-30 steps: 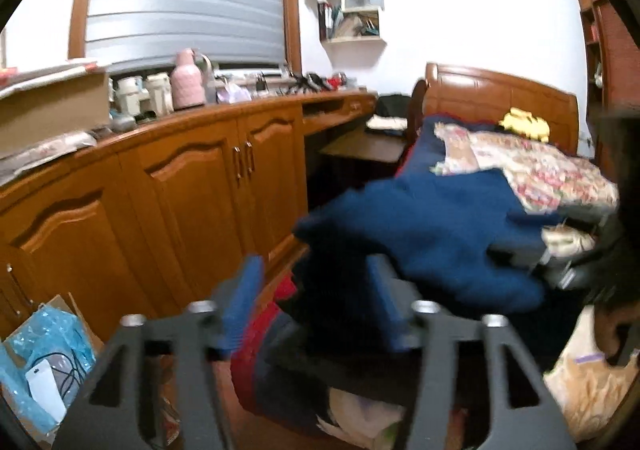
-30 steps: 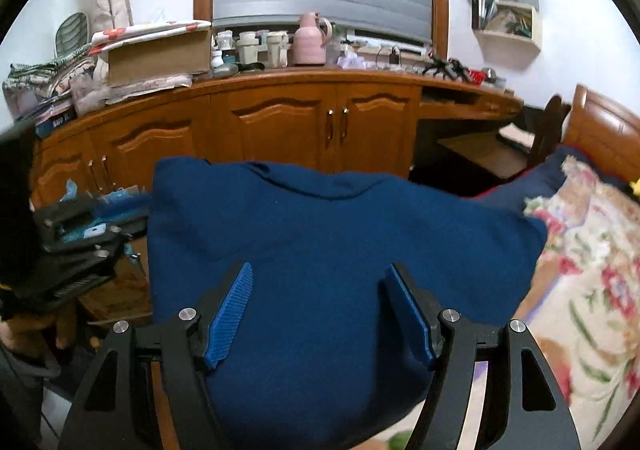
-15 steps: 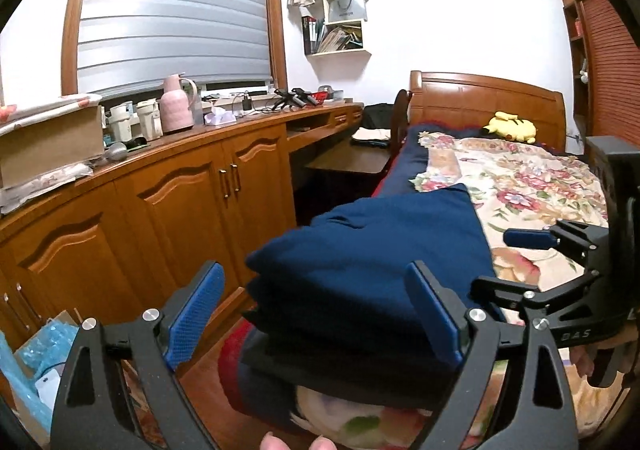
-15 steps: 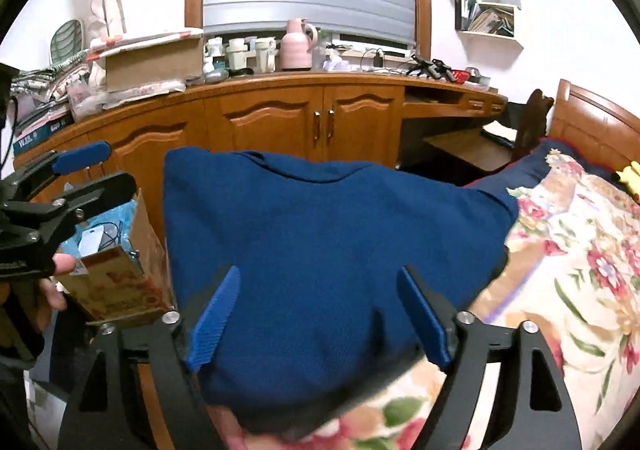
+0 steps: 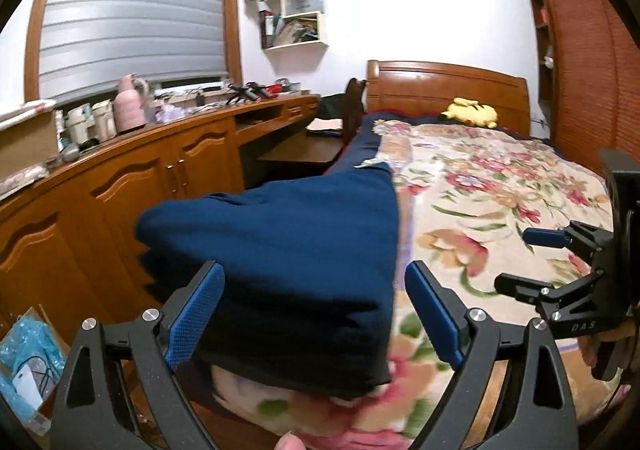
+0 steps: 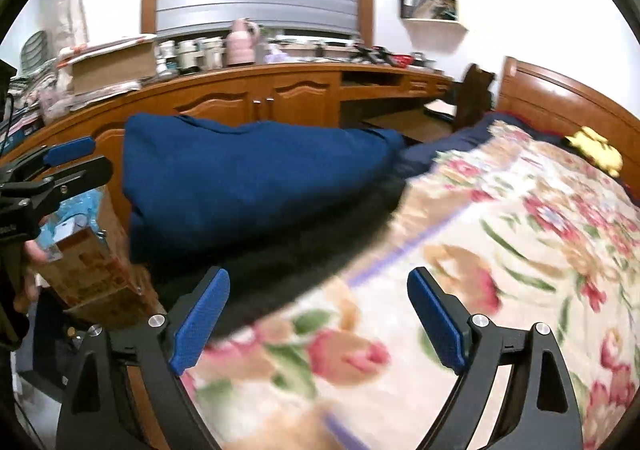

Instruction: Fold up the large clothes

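Observation:
A folded dark blue garment (image 5: 288, 258) lies on the near left corner of the bed, on the floral bedspread (image 5: 492, 202). It also shows in the right wrist view (image 6: 248, 178), with a darker layer under it. My left gripper (image 5: 316, 314) is open and empty, pulled back just short of the garment. My right gripper (image 6: 320, 314) is open and empty over the bedspread (image 6: 520, 242), to the right of the garment. The right gripper also shows at the right edge of the left wrist view (image 5: 560, 262), and the left gripper at the left edge of the right wrist view (image 6: 52, 170).
A long wooden cabinet (image 5: 132, 186) with a cluttered top runs along the left of the bed. A cardboard box (image 6: 92, 274) stands on the floor by the bed corner. A yellow plush toy (image 5: 472, 112) lies by the wooden headboard (image 5: 444, 86).
Both grippers have let go of the blue garment and drawn back from it. The garment has settled flat on the bed corner. The right gripper has swung right over the bedspread.

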### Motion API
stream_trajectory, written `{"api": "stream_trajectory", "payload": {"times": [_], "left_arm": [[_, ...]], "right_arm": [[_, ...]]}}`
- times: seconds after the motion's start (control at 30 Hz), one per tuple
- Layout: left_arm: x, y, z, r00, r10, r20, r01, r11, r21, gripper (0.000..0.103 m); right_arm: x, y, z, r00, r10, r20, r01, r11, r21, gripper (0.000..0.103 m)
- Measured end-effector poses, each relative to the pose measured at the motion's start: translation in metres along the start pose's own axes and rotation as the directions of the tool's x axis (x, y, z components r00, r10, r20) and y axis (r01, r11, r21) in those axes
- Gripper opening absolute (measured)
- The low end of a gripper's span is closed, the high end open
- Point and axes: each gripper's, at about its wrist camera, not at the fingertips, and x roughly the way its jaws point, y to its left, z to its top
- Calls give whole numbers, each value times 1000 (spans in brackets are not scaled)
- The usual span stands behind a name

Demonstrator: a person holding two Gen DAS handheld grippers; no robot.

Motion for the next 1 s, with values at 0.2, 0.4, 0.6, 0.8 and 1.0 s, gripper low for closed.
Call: {"api": "stream_trajectory", "payload": {"times": [0.2, 0.4, 0.6, 0.8, 1.0], "left_arm": [[7, -50, -2, 998, -60, 1, 60, 998, 33, 92], [22, -106, -6, 992, -119, -37, 122, 989, 88, 92], [32, -165, -15, 977, -207, -58, 213, 970, 114, 92], [37, -227, -24, 951, -299, -75, 307, 943, 130, 92], [42, -281, -30, 925, -364, -108, 377, 916, 140, 92]], "right_arm": [[-32, -10, -24, 996, -92, 5, 92, 996, 24, 91], [-60, -13, -46, 985, -173, 5, 172, 982, 78, 91], [-97, -20, -75, 960, -281, 8, 277, 949, 152, 91], [-130, -31, -103, 929, -370, -22, 364, 900, 238, 91], [-157, -38, -124, 896, -439, -64, 436, 846, 307, 91]]}}
